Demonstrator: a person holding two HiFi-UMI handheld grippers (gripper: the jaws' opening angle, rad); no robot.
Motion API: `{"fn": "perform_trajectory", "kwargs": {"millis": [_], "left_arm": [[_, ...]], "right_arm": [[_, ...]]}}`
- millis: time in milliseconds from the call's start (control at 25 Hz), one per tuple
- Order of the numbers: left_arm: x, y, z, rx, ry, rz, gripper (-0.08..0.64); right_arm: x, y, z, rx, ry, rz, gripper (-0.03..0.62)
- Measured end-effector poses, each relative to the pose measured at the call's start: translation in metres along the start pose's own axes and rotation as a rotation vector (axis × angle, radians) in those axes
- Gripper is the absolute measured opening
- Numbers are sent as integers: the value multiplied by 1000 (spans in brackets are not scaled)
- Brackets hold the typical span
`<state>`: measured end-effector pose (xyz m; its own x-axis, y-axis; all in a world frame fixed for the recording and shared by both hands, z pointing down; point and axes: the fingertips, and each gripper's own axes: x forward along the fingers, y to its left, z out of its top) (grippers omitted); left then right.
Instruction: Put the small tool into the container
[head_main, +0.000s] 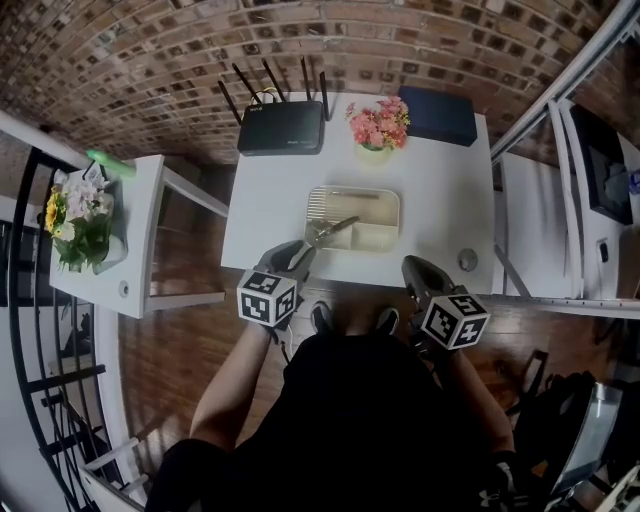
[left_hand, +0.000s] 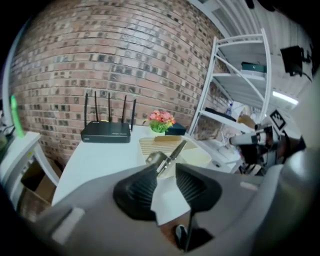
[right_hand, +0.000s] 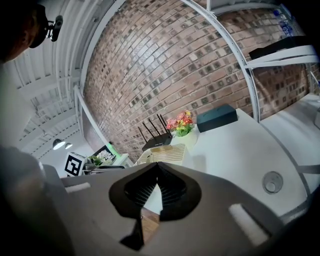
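The white counter (head_main: 270, 190) carries a beige container (head_main: 352, 191) at its centre. The left gripper (head_main: 299, 250), at the container's 7 o'clock, has its fingers partly apart and pressing on nothing. The right gripper (head_main: 416, 266), at 5 o'clock, has its fingers together and empty. The small tool (head_main: 332, 230) lies across the container's 7 o'clock corner, just beyond the left fingers.

A small, slender, silvery-grey metal tool (head_main: 331, 232) lies at a slant over the seven o'clock corner of a shallow, cream, rectangular container (head_main: 385, 238) with divided compartments, its narrow end pointing toward two o'clock, the container sitting near the middle of a white table (head_main: 270, 190).
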<state>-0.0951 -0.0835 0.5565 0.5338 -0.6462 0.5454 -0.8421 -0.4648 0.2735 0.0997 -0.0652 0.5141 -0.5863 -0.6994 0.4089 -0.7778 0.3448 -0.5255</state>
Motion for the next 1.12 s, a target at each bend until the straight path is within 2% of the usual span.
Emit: {"fn": "perform_trajectory", "kwargs": {"millis": [120, 360, 560, 840, 1120], "left_arm": [[-17, -16, 15, -87, -72, -17, 107], [-30, -60, 47, -192, -182, -96, 55], [-34, -87, 57, -180, -209, -145, 29], [-41, -85, 46, -197, -190, -149, 31], [-46, -78, 57, -104, -203, -124, 49]], "right_arm": [[-2, 4, 1, 6, -4, 16, 8], [-2, 10, 3, 14, -2, 53, 8], [-3, 16, 6, -10, 9, 82, 8], [-6, 28, 25, -103, -30, 85, 9], [-13, 51, 53, -268, -126, 65, 9]]}}
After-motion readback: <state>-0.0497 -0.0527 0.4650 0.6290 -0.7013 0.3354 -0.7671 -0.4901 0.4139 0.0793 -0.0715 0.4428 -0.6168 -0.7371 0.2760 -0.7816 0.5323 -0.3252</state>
